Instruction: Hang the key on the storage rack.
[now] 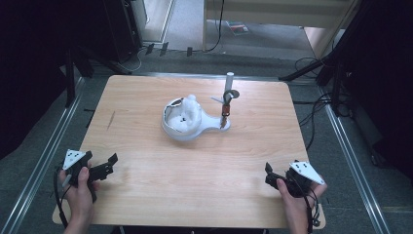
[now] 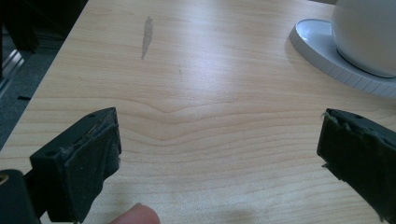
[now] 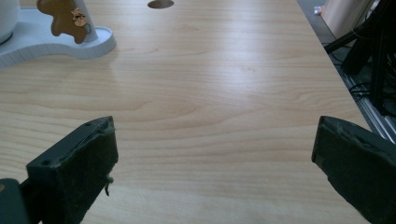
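A white stand [image 1: 184, 119] sits at the middle of the wooden table [image 1: 146, 195]. It has a rounded, bowl-like body and a flat base that reaches right to an upright white post [image 1: 229, 83]. A small brown figure [image 1: 225, 114] hangs low on the post. My left gripper [image 1: 108, 165] is open at the front left, with nothing between its jaws. The right gripper [image 1: 268, 175] is open and empty at the front right. The left gripper [image 2: 219, 149] faces the stand's base [image 2: 327, 56]. Far off from the right gripper [image 3: 215, 158] are the base [image 3: 51, 44] and the brown figure [image 3: 65, 18].
A dark smear [image 1: 111, 119] marks the table's left half, also the smear [image 2: 147, 37] ahead of the left jaws. Metal rails [image 1: 44, 161] run along both sides of the table. Cables [image 1: 316, 105] and stand legs lie on the floor to the right.
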The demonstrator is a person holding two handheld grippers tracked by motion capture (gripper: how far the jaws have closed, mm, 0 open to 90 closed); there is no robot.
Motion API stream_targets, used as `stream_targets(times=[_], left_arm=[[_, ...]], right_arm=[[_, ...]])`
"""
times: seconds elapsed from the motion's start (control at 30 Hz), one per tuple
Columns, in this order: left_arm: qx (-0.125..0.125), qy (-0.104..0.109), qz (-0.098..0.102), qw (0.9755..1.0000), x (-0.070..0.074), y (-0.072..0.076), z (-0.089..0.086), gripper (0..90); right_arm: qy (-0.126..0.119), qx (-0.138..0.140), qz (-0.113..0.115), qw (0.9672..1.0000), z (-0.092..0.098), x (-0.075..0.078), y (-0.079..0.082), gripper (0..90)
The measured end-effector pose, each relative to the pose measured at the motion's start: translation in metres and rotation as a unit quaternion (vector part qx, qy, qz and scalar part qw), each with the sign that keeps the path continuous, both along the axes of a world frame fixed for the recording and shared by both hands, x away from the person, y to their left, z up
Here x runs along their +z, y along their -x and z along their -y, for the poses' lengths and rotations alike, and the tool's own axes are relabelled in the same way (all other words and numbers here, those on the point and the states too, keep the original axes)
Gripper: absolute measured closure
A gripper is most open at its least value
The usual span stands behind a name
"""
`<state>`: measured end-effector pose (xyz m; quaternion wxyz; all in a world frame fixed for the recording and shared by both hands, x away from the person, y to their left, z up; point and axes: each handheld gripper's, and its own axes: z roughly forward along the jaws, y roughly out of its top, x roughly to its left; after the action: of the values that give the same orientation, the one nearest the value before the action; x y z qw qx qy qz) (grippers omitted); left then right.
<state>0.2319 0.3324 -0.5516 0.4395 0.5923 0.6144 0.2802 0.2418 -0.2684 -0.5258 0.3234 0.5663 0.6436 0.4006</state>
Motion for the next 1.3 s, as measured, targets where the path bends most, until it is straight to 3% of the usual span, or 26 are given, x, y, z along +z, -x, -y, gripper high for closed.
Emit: stream_targets(times=[0.43,0.63,0.9,1.17,1.3], left_arm=[[-0.001,-0.001,-0.001,1.0,0.0,0.0,0.0,0.5],[-0.001,-0.001,-0.001,1.0,0.0,0.0,0.0,0.4],[-0.002,-0.001,-0.002,1.0,0.0,0.0,0.0,0.4],[-0.004,-0.001,-0.003,1.0,0.0,0.0,0.0,0.4],[-0.007,0.0,-0.003,1.0,0.0,0.0,0.0,0.4]], right_arm=[[0.016,-0.03,-0.014,0.9993,0.032,-0.008,0.014,0.9],[-0.001,-0.04,-0.015,0.9991,0.049,-0.01,0.021,0.9],[-0.004,-0.05,-0.014,0.9987,0.068,-0.014,0.027,1.2],[-0.016,-0.066,-0.01,0.9977,0.087,-0.02,0.038,6.8],[-0.039,-0.071,0.0,0.9967,0.091,-0.02,0.039,8.5]])
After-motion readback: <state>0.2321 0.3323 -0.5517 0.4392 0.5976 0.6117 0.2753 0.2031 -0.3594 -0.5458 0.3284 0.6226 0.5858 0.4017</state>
